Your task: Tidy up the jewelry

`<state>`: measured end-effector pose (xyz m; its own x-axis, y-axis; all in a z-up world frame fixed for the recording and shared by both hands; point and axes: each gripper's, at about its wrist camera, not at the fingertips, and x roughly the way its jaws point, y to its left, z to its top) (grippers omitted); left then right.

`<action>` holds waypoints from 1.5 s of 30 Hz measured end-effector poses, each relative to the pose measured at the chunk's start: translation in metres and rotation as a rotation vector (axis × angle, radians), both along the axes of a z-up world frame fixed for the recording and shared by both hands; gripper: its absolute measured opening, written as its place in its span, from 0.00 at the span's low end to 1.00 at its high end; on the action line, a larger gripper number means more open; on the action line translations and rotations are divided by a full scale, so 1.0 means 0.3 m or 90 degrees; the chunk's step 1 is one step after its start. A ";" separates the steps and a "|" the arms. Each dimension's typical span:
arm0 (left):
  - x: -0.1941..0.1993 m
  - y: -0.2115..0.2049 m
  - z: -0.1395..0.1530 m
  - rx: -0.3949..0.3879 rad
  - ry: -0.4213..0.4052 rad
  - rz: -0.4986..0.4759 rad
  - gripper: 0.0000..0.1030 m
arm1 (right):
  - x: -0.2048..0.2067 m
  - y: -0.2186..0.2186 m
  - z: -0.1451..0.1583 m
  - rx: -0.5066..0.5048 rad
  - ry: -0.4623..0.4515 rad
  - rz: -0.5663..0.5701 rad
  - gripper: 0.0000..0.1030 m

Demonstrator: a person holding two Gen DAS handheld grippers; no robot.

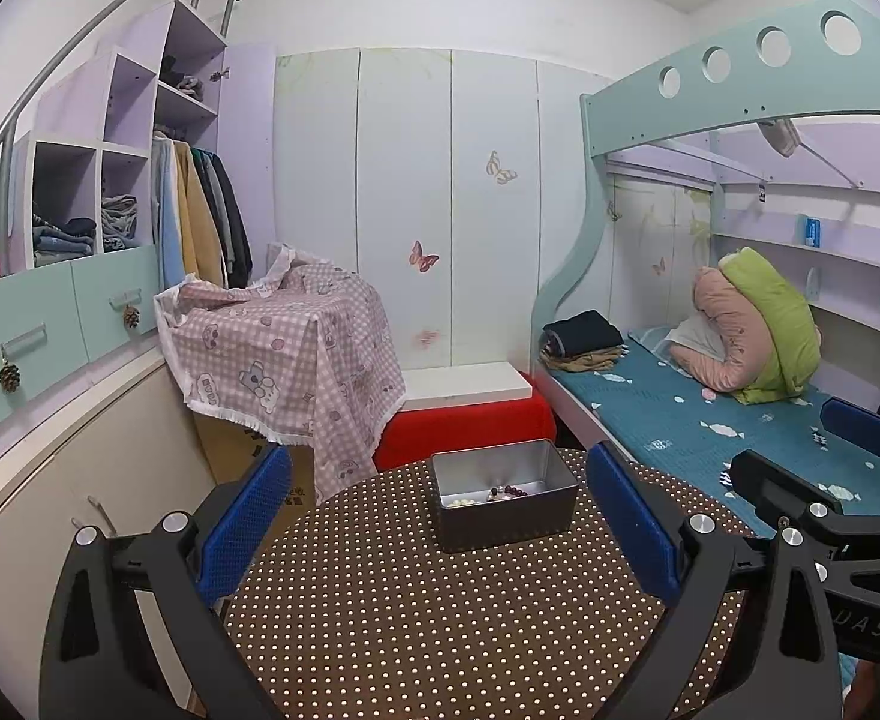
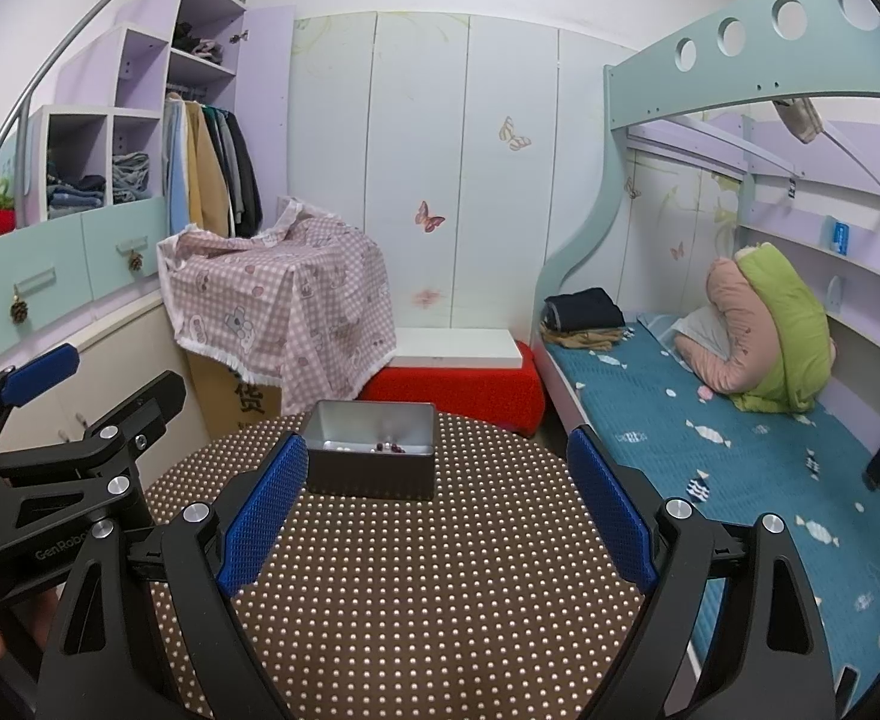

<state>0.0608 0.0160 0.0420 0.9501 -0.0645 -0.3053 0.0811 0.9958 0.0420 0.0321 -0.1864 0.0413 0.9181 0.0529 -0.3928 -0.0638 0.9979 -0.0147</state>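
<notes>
Tin (image 1: 502,495) is the landmark: open metal box, no lid in view, sitting toward the far edge of the round dotted table (image 1: 440,630). Jewelry is already inside it: a dark red bead bracelet (image 1: 514,491) and a pale bead string (image 1: 460,502) lie on the tin floor, against the near wall. Right wrist view shows the same beads (image 2: 389,449) low in the tin (image 2: 374,450). No loose jewelry visible on the tabletop (image 2: 410,600) on the near side of the tin, so collection looks done or nearly so.

Left gripper (image 1: 440,516) has its jaws spread wide, nothing between the blue pads (image 1: 634,519), aimed straight at the tin from the near side. Right gripper (image 2: 440,507) likewise spread and empty, also short of the tin, pointing at it from its near right. Both are held back above the table, probably to keep a clear view into the tin. Bed and wardrobe lie beyond the tin, irrelevant.
</notes>
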 end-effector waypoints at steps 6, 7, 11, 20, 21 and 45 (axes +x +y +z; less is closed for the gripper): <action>0.004 0.008 0.001 -0.002 0.003 0.001 0.93 | 0.000 0.000 0.001 0.000 0.000 0.000 0.83; 0.004 0.010 0.002 -0.002 0.003 0.001 0.93 | 0.000 0.000 0.000 0.001 0.000 0.001 0.83; 0.003 0.009 0.002 -0.001 0.002 0.001 0.93 | -0.001 -0.001 -0.001 0.000 0.000 0.000 0.83; 0.002 0.006 0.000 0.003 0.001 0.001 0.93 | -0.002 -0.001 0.000 0.000 -0.001 0.001 0.83; 0.003 0.007 0.000 0.003 0.001 0.001 0.93 | 0.001 0.001 0.002 0.000 0.000 0.000 0.83; 0.000 0.009 -0.005 -0.003 0.004 -0.002 0.93 | -0.002 0.006 0.002 0.000 0.001 0.001 0.83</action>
<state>0.0608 0.0186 0.0404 0.9477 -0.0692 -0.3114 0.0850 0.9957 0.0372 0.0314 -0.1845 0.0418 0.9175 0.0540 -0.3940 -0.0649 0.9978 -0.0143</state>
